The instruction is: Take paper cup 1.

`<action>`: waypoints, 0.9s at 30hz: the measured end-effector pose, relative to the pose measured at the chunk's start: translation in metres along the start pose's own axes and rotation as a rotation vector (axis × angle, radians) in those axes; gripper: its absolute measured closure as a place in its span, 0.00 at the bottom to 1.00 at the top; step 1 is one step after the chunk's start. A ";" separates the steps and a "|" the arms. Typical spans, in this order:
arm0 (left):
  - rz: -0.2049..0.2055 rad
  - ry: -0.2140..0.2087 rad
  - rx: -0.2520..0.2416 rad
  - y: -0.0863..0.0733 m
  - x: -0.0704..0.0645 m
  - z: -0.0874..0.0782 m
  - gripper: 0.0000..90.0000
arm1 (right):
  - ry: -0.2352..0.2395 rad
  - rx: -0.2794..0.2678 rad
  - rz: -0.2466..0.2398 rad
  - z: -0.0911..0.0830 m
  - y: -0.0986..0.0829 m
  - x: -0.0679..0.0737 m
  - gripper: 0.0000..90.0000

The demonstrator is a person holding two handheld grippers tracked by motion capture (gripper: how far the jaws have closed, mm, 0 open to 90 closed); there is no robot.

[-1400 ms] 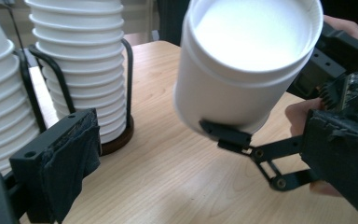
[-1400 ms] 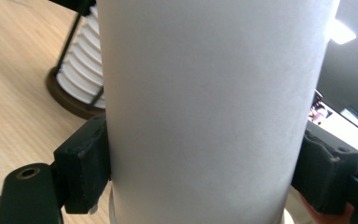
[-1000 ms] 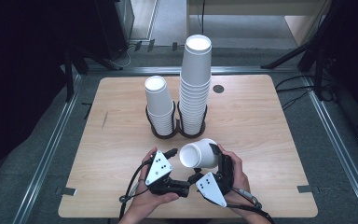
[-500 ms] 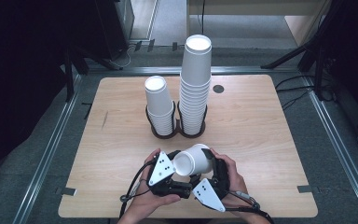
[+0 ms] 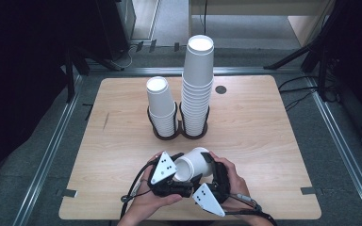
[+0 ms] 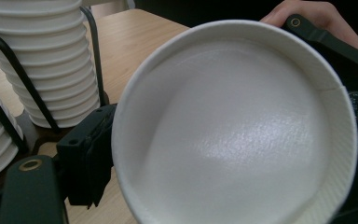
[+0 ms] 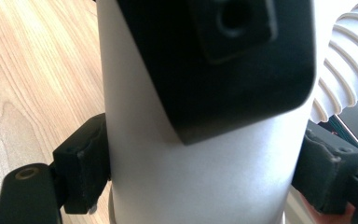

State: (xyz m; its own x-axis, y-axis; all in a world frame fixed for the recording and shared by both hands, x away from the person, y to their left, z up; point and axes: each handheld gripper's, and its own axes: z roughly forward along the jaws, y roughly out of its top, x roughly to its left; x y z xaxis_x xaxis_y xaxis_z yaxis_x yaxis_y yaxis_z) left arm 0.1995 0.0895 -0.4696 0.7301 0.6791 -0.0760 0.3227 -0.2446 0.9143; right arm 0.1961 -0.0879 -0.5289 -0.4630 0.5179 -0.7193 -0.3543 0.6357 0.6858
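The wooden counter (image 5: 273, 141) has bare room to the left, right and front of the two hands, which work close to its near edge; the far half carries a black wire holder (image 5: 179, 123) with two stacks of white paper cups just beside each other, the short stack (image 5: 160, 104) on the left and the tall stack (image 5: 197, 84) on the right.

A single white paper cup (image 5: 193, 164) is held lying on its side above the near middle of the counter, its open mouth turned toward the left gripper (image 5: 178, 160).

In the right gripper view, the right gripper (image 7: 203, 161) is clenched on the cup's wall, one pad pressing each side of it. One of the left gripper's fingers (image 7: 233, 60) lies across the cup's outer wall there.

In the left gripper view the cup's rim and white inside face the camera, and one black finger (image 6: 86, 158) stands against the outside of the rim at the left. The other finger is hidden by the cup, so I cannot tell whether this gripper grasps the cup or merely touches it.

No writing can be read on the cups; the grey plates on the grippers carry only dot marks.
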 end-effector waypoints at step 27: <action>-0.129 0.074 -0.110 -0.006 0.027 -0.010 0.25 | -0.007 0.043 0.154 0.001 -0.001 -0.010 0.01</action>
State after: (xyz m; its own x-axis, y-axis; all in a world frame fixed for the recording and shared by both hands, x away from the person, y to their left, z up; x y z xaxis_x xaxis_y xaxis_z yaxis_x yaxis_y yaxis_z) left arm 0.2108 0.1163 -0.4731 0.6391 0.7501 -0.1701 0.3400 -0.0772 0.9373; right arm 0.2024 -0.0931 -0.5226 -0.5034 0.6148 -0.6071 -0.2449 0.5722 0.7827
